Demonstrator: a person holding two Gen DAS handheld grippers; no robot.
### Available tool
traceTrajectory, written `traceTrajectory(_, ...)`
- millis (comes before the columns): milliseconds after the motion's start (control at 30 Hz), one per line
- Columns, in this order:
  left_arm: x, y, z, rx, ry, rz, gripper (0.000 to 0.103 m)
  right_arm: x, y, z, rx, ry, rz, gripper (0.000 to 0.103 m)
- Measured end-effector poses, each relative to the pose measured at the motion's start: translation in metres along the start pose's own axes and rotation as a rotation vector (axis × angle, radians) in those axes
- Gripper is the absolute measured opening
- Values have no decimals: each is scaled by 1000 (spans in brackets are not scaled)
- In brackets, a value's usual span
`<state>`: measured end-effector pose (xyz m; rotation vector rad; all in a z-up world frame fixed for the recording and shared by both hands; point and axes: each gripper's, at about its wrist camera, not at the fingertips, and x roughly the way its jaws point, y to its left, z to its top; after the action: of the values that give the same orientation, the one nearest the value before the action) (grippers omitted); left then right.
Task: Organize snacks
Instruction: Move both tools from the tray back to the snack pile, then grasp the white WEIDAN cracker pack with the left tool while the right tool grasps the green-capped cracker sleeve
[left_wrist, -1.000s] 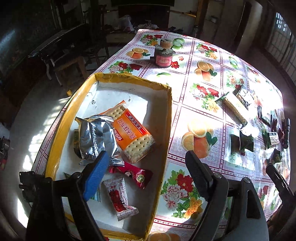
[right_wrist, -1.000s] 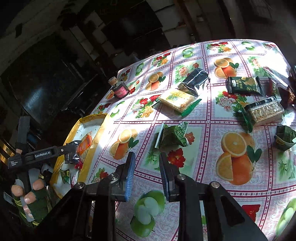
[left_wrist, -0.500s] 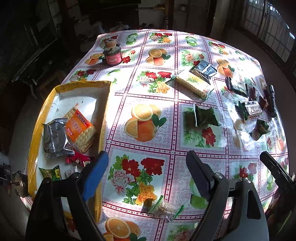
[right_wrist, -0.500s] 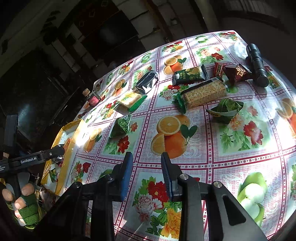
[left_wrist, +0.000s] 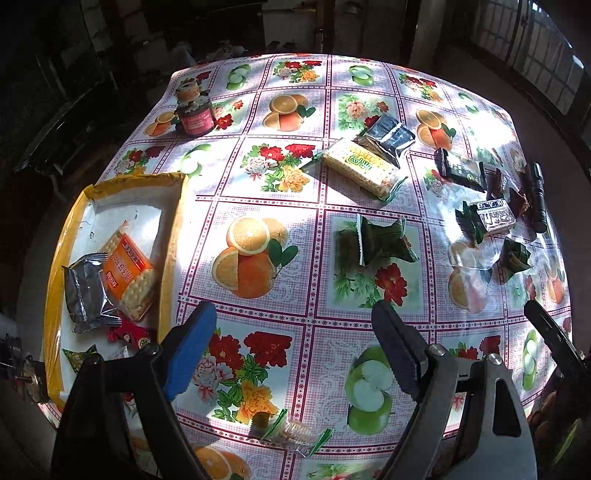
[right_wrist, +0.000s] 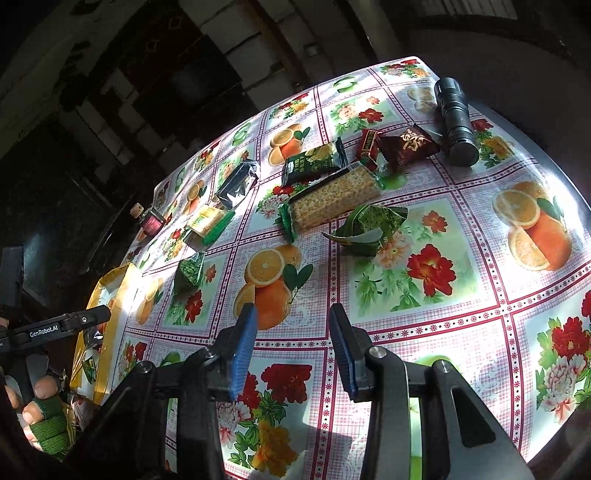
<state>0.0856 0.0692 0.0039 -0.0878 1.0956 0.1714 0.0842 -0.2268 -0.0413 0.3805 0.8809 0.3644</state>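
Note:
My left gripper (left_wrist: 291, 321) is open wide over bare flowered tablecloth, with nothing between its fingers. To its left lies the yellow-rimmed tray (left_wrist: 173, 236), which holds an orange cracker pack (left_wrist: 127, 271), a silver packet (left_wrist: 83, 291) and a red candy (left_wrist: 129, 332). A small clear-wrapped snack (left_wrist: 295, 434) lies just below the left gripper. My right gripper (right_wrist: 291, 321) hangs over the cloth with its jaws opening and nothing between them. Ahead of it lie a green packet (right_wrist: 369, 225) and a long cracker pack (right_wrist: 332, 201).
More snacks lie scattered on the table: a folded green packet (left_wrist: 384, 240), a yellow-green cracker pack (left_wrist: 360, 166), a dark foil bag (left_wrist: 388, 136) and a brown packet (right_wrist: 406, 144). A black flashlight (right_wrist: 456, 122) lies far right. A jar (left_wrist: 194, 114) stands far left.
Both grippers have swung right, away from the tray. The left one was over the tray and is now over the tablecloth. The right gripper's jaws have widened.

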Motion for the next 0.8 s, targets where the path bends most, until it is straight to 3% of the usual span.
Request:
traceTrajectory(100, 7, -5, 13, -1, -1, -4, 86, 4, 5, 9, -10, -5, 6, 45)
traceTrajectory(333, 36, -14, 53, -56, 39, -11, 86, 25, 18, 43, -36, -29, 33, 46)
traceTrajectory(667, 103, -35, 128, -187, 88, 31, 86, 76, 7, 89, -44, -8, -44, 46)
traceTrajectory(733, 114, -44, 141, -185, 88, 20, 86, 80, 5, 94, -40, -8, -46, 46)
traceTrajectory(800, 125, -56, 150, -154, 95, 54, 86, 83, 3, 98, -48, -16, -59, 46)
